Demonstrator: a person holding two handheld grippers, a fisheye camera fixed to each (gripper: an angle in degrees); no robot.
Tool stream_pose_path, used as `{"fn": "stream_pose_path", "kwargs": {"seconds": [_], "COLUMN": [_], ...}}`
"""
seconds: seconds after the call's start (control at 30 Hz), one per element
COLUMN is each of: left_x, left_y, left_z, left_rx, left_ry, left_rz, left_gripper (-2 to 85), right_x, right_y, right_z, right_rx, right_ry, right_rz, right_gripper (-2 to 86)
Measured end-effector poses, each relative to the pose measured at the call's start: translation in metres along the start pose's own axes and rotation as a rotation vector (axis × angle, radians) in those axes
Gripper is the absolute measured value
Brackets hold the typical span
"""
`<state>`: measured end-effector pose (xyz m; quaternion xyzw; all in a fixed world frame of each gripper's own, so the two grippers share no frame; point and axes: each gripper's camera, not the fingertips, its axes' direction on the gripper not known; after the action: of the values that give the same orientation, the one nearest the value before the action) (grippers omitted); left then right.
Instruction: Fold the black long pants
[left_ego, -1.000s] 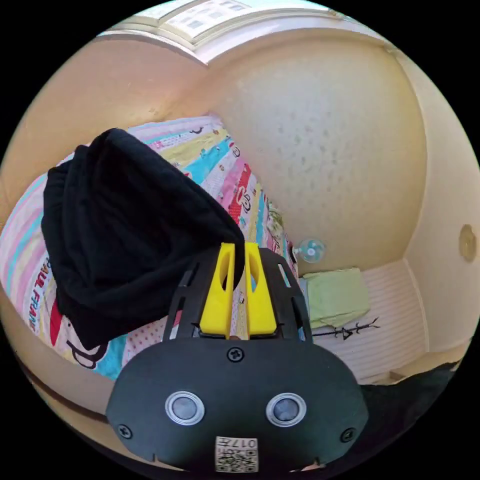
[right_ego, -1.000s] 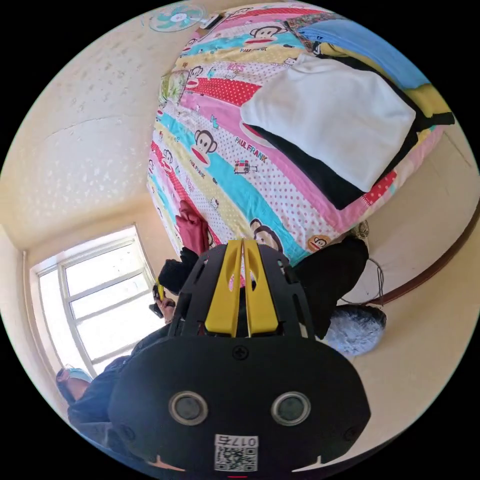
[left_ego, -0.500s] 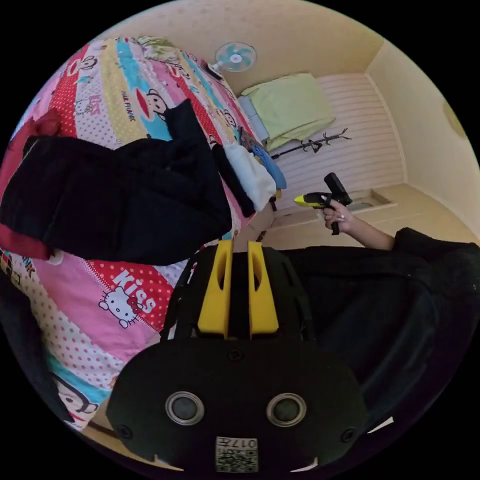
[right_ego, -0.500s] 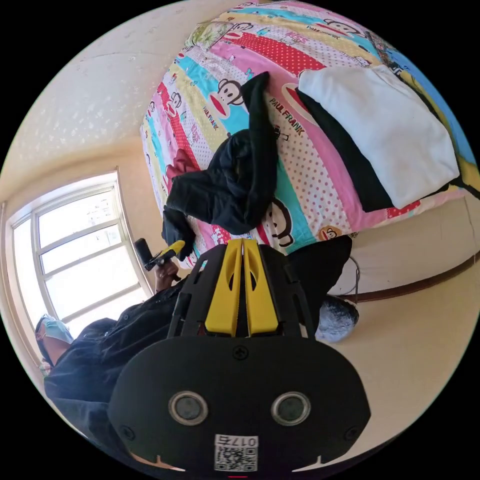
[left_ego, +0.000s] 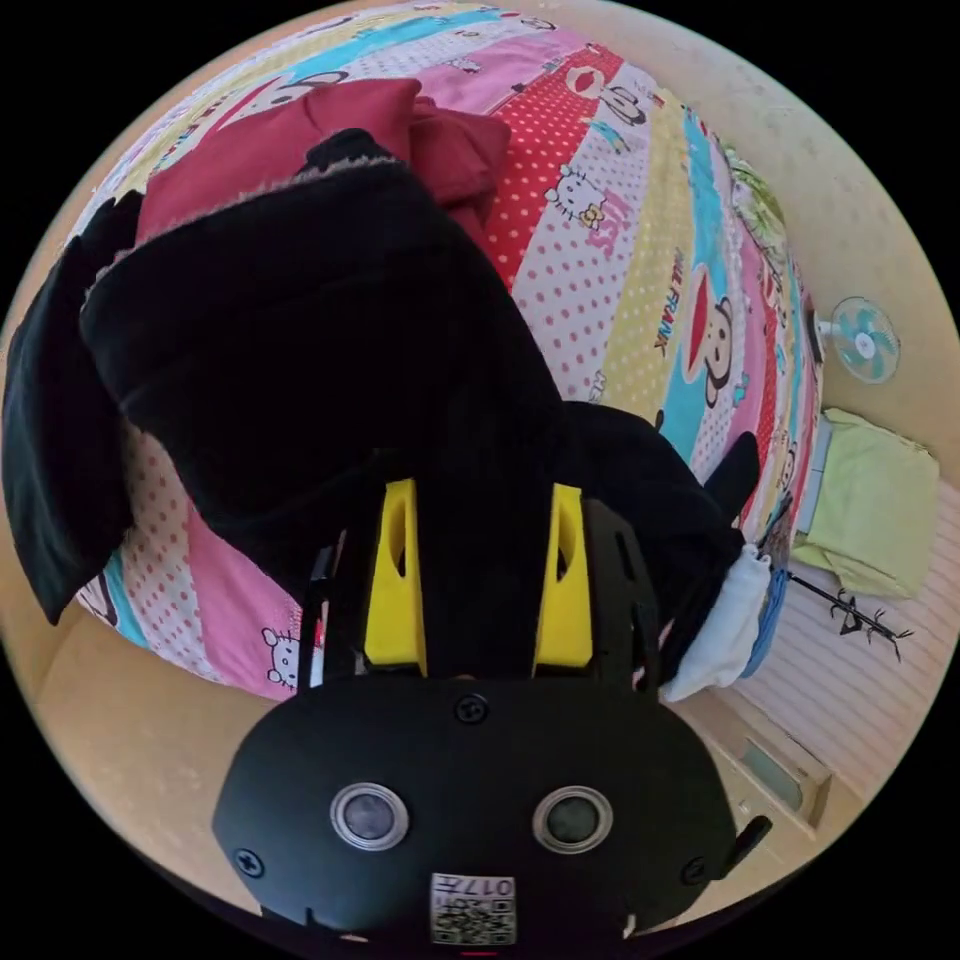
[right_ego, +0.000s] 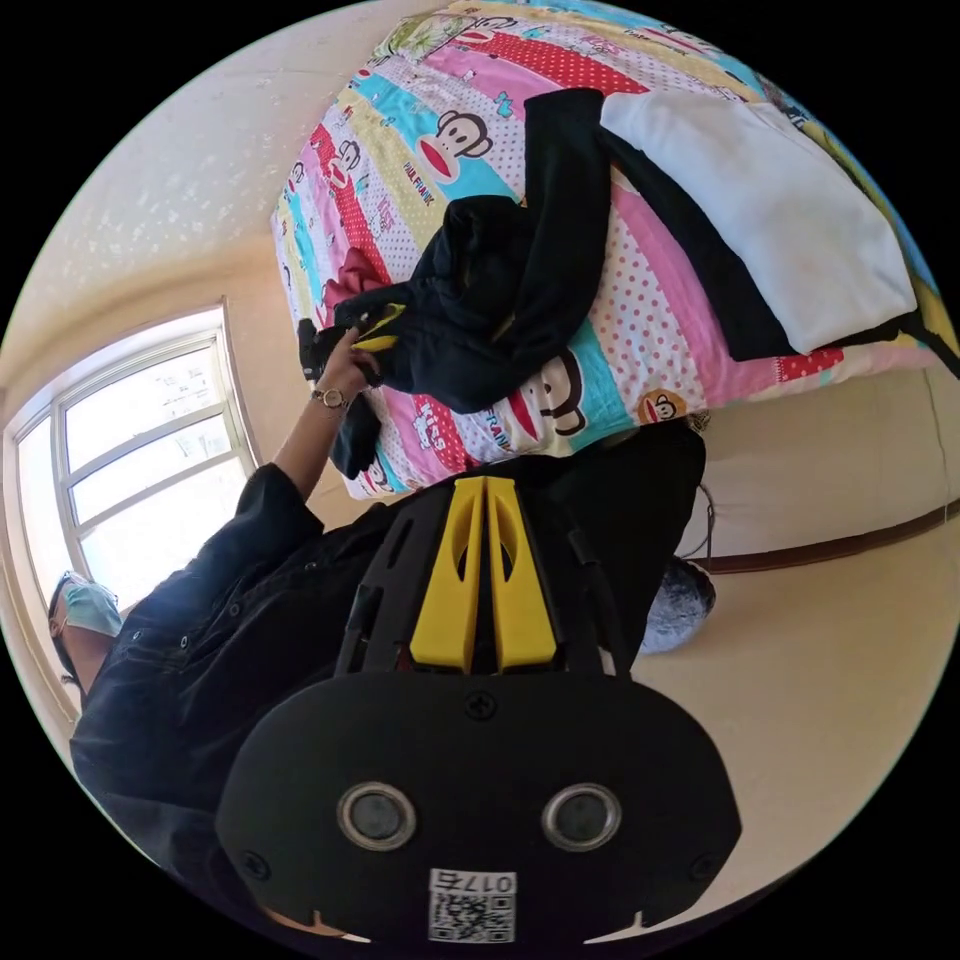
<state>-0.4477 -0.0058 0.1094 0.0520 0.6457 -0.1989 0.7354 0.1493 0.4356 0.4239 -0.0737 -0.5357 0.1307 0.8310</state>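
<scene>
here, in the left gripper view, the left gripper (left_ego: 481, 500) has its two yellow jaws spread wide, and dark cloth of the crumpled black long pants (left_ego: 330, 340) lies between them; whether either jaw presses on the cloth i cannot tell. the pants lie heaped on the striped cartoon-print bedspread (left_ego: 620, 260), spreading from the jaws toward 10 o'clock. a dark red garment (left_ego: 300, 125) lies partly under them at 11 o'clock. at 4 o'clock a folded white cloth (left_ego: 722, 630) sits at the bed's edge, and a small teal fan (left_ego: 862, 340) stands at 3 o'clock by the wall.

in the right gripper view, the right gripper (right_ego: 484, 500) has its yellow jaws closed together with nothing between them, held off the bed over the person's dark clothing. the pants (right_ego: 500, 290) lie bunched on the bedspread (right_ego: 660, 340) at 12 o'clock, one leg reaching toward 1 o'clock beside the white cloth (right_ego: 770, 220). at 11 o'clock a hand (right_ego: 342, 372) holds the left gripper (right_ego: 378, 330) against the pants.
</scene>
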Motion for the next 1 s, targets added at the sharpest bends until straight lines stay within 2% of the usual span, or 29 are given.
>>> {"fn": "stream_pose_path", "kwargs": {"seconds": [0.07,0.13,0.23,0.37,0.4,0.47,0.53,0.63,0.7,0.8,1.0], "left_x": [0.002,-0.006,-0.036,-0.153,-0.186,-0.23,-0.275,-0.352,-0.394,-0.405,-0.375], "left_y": [-0.013,-0.026,-0.036,0.009,0.036,0.083,0.127,0.192,0.228,0.231,0.17], "left_z": [0.008,0.002,-0.013,-0.042,-0.057,-0.081,-0.094,-0.075,-0.037,-0.007,-0.018], "left_rx": [-0.006,-0.034,-0.039,0.138,0.212,0.303,0.35,0.386,0.384,0.362,0.462], "left_ry": [-0.074,-0.041,0.075,0.739,0.839,0.852,0.826,0.83,0.93,1.085,1.032], "left_rz": [0.0,-0.012,0.084,0.143,0.18,0.208,0.133,-0.225,-0.499,-0.607,-0.681], "left_gripper": [12.3,11.5,7.8,5.0,4.9,4.8,5.0,5.4,8.5,14.5,17.2], "right_x": [0.004,0.009,0.016,0.008,0.004,-0.018,-0.037,-0.072,-0.099,-0.154,-0.267], "right_y": [0.016,0.026,0.032,0.011,0.006,-0.016,-0.036,-0.076,-0.097,-0.129,-0.183], "right_z": [-0.01,-0.022,-0.043,-0.049,-0.048,-0.038,-0.024,0.015,0.044,0.095,0.215], "right_rx": [0.015,0.039,0.099,0.064,0.05,-0.021,-0.084,-0.222,-0.296,-0.37,-0.396], "right_ry": [-0.003,-0.006,-0.061,-0.029,-0.008,0.101,0.162,0.212,0.232,0.311,0.525], "right_rz": [-0.005,-0.011,-0.049,-0.137,-0.156,-0.236,-0.314,-0.43,-0.504,-0.616,-0.878], "right_gripper": [0.4,0.4,0.4,0.5,0.5,0.6,0.9,1.7,2.7,6.3,13.8]}}
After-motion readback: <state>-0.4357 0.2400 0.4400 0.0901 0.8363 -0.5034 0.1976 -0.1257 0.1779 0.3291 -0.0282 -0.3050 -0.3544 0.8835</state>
